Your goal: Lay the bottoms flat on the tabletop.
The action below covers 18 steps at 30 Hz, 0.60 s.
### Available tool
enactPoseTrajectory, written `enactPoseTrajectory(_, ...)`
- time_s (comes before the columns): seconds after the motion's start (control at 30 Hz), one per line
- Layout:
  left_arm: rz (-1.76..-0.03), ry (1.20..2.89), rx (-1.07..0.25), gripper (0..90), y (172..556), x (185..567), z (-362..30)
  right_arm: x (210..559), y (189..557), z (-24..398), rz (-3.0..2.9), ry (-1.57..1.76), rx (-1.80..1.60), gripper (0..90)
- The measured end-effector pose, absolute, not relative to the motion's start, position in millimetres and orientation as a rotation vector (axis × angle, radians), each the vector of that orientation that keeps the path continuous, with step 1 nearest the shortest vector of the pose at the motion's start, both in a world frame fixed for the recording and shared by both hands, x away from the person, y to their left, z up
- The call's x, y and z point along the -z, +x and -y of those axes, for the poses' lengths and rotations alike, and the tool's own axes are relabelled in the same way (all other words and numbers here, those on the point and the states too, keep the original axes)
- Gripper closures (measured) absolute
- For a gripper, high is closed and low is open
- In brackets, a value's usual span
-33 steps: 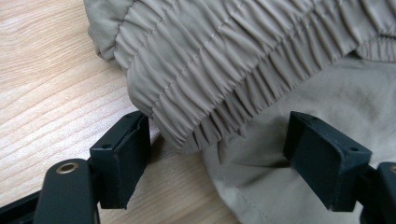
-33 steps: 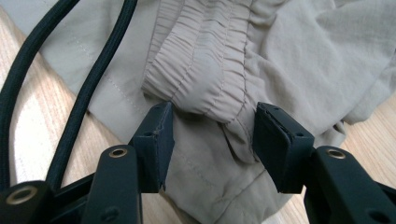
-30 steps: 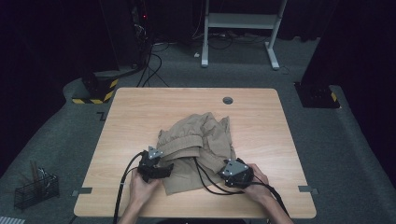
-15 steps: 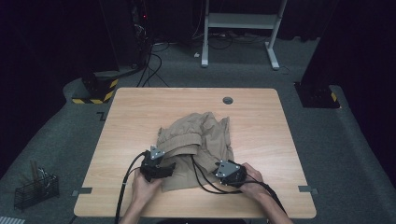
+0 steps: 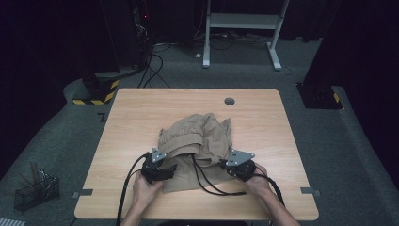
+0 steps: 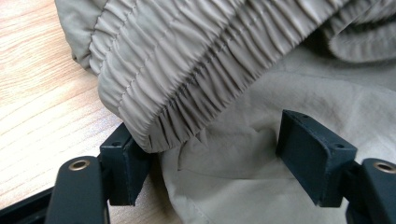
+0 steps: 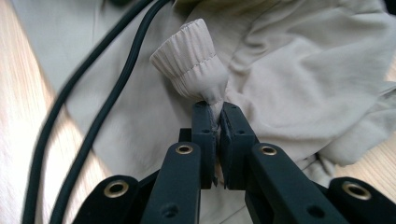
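On the wooden counter (image 5: 141,117) a crumpled khaki garment (image 5: 197,136) is spread. The left tool (image 6: 210,149) is held wide open around its elastic waistband (image 6: 187,70). The right tool (image 7: 216,140), just closed, is clamped on a gathered cuff (image 7: 191,60).

Garment (image 5: 200,141): thin matt beige cloth, creased, w/ ribbed elastic hem (image 6: 187,88) & cuff (image 7: 191,60). Desk (image 5: 136,122): light wood-grain top, smooth, slight sheen. Gripper jaws: matt black plastic, brass-look rivets. Cables (image 7: 88,126): smooth black rubber.
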<state>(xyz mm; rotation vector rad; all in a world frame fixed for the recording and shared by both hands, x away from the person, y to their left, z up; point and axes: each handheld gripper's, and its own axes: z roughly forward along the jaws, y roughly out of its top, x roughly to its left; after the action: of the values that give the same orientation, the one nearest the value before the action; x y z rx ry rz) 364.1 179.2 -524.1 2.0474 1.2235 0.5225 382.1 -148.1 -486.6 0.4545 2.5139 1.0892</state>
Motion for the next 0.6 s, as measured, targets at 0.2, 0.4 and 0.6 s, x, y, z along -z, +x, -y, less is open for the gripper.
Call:
enactPoseTrajectory(0.2,-1.213,2.049,-0.521,28.4,364,524,-180,461,410,167,-2.440,0.651,-1.262,85.5)
enactPoseTrajectory(0.4,-1.199,2.046,-0.520,28.6,364,525,-181,451,452,186,-2.325,0.895,-1.279,85.5)
enactPoseTrajectory(0.6,-1.192,2.050,-0.520,29.0,364,525,-182,455,503,197,-2.190,1.164,-1.178,85.6)
